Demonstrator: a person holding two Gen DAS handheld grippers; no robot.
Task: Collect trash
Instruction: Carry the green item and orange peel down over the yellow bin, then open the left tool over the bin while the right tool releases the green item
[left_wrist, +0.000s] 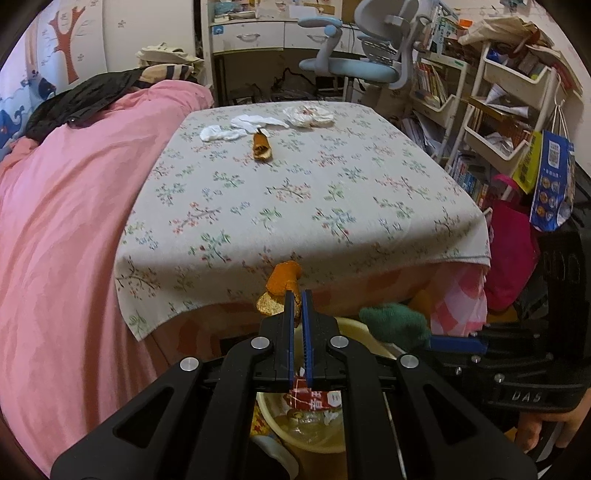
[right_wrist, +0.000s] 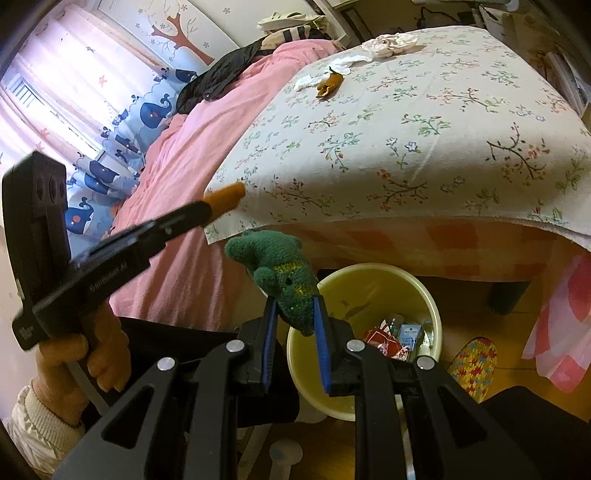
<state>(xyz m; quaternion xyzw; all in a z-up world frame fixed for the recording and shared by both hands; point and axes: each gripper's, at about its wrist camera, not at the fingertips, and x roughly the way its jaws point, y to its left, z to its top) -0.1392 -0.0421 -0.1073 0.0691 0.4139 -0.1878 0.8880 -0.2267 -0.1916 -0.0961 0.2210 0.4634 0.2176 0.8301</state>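
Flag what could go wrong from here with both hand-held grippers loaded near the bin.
1. The left hand-held gripper pinches only one end of the orange peel, which is not over the bin yet; it could slip onto the floor.
2. The right hand-held gripper holds a green knitted toy just above the bin rim; opening there may bin something that may not be trash.

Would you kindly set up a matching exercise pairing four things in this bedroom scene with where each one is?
Things:
1. orange peel
2. green knit toy
3. white tissues
4. red wrapper

Places:
A. lying far back on the floral cloth
B. inside the yellow bin
C. clamped in the left gripper
D. clamped in the right gripper

Pairs: 1-C, 2-D, 3-A, 4-B
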